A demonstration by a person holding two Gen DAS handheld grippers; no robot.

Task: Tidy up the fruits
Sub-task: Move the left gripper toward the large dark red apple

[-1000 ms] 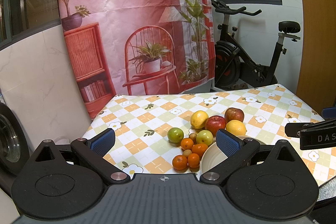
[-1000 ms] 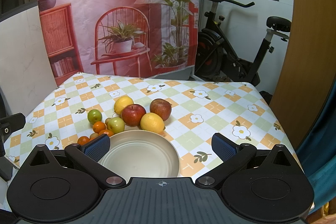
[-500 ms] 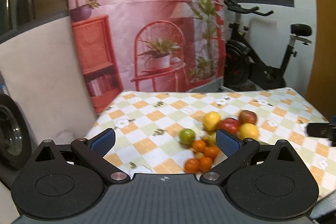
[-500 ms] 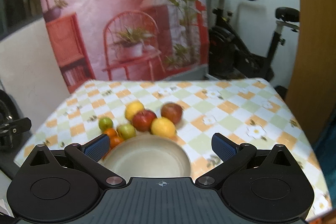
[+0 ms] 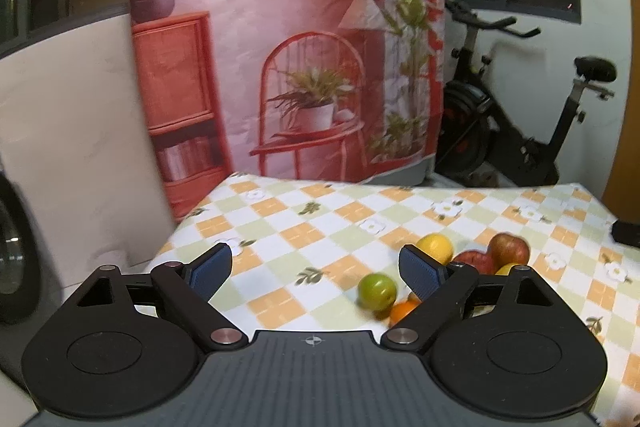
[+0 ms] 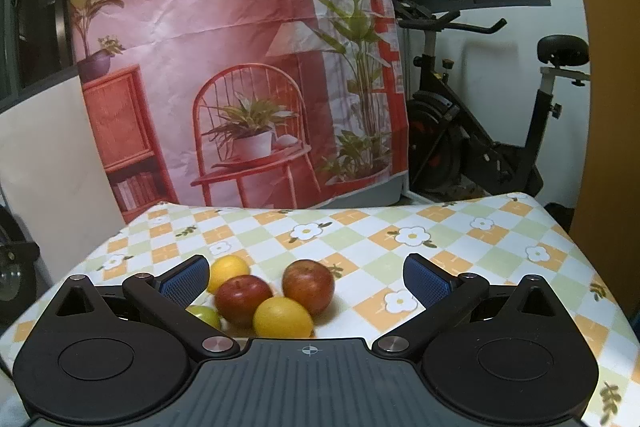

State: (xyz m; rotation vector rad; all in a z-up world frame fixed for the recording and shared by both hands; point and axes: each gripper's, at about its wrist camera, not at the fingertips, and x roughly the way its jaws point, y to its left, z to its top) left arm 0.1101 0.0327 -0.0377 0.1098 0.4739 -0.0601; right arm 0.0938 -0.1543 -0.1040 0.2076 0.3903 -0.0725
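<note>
In the left wrist view my left gripper (image 5: 316, 273) is open and empty above the table. Between its fingers lie a green fruit (image 5: 377, 291), a small orange (image 5: 403, 311) and a lemon (image 5: 435, 247); two red apples (image 5: 509, 247) sit behind the right finger. In the right wrist view my right gripper (image 6: 306, 281) is open and empty, with two red apples (image 6: 244, 297) (image 6: 308, 285), two lemons (image 6: 282, 317) (image 6: 228, 269) and a green fruit (image 6: 206, 315) between its fingers. The plate is hidden.
The table wears a checked flower cloth (image 6: 440, 251). A printed pink backdrop (image 6: 240, 67) hangs behind it and an exercise bike (image 6: 480, 131) stands at the back right. A white wall panel (image 5: 80, 147) is at the left.
Both grippers have tilted up and shifted, so the fruit sits lower in both views and the plate has dropped out of sight. Both stay open.
</note>
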